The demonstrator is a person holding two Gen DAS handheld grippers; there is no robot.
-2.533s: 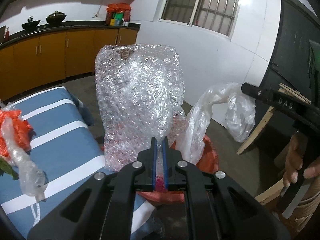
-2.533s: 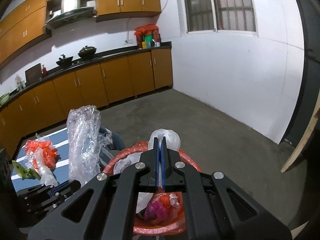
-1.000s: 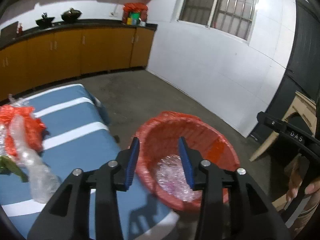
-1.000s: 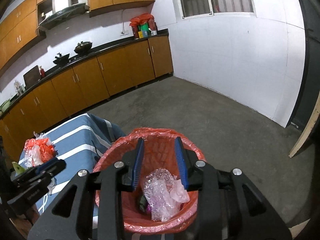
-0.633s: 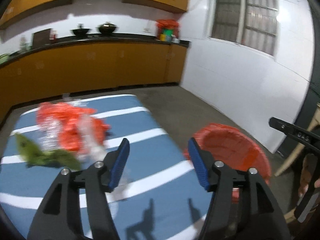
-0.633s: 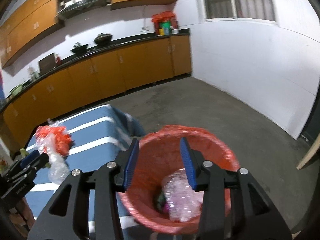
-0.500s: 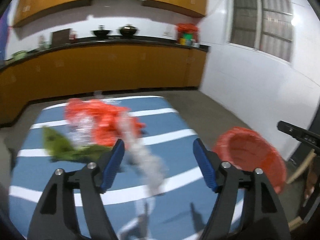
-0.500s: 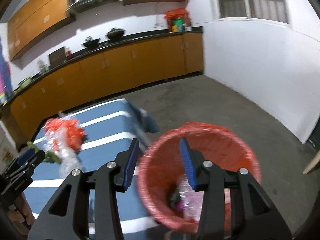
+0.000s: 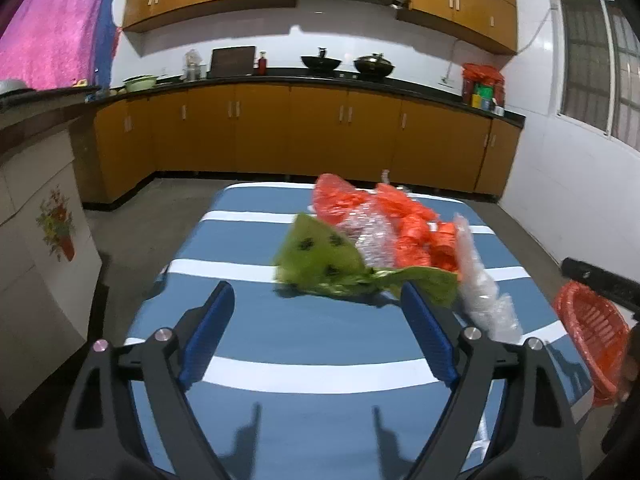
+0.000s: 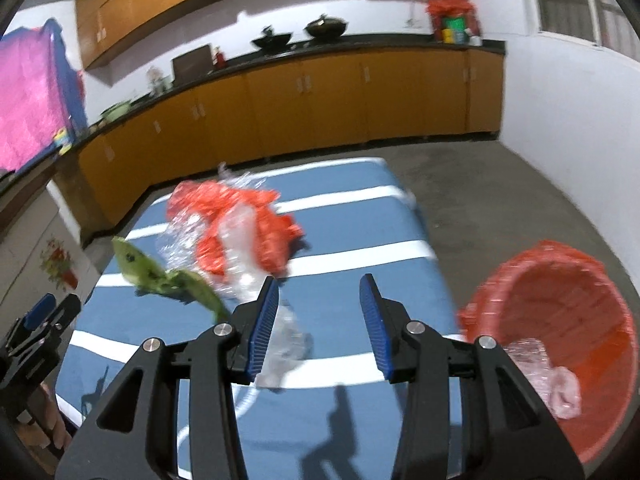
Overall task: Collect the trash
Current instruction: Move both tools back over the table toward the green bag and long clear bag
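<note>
A heap of trash lies on the blue striped table (image 9: 320,364): a green wrapper (image 9: 320,264), a crumpled orange plastic bag (image 9: 404,220) and a strip of clear plastic (image 9: 480,300). My left gripper (image 9: 316,296) hovers over the table just short of the green wrapper, its jaws opening with nothing between them. My right gripper (image 10: 319,282) is open and empty above the table's right half, and the clear plastic (image 10: 284,340) lies beside its left finger. The red bin (image 10: 560,280) stands off the table's right edge with bubble wrap (image 10: 548,380) inside.
Orange kitchen cabinets (image 9: 320,136) run along the back wall under a dark counter with pots. A white cabinet (image 9: 40,260) with a flower decal stands left of the table. Bare concrete floor (image 10: 500,200) lies right of the table, behind the bin.
Both grippers let their plastic go into the bin, then swung left from above it to the table. The left jaws have spread much wider, the right ones a little.
</note>
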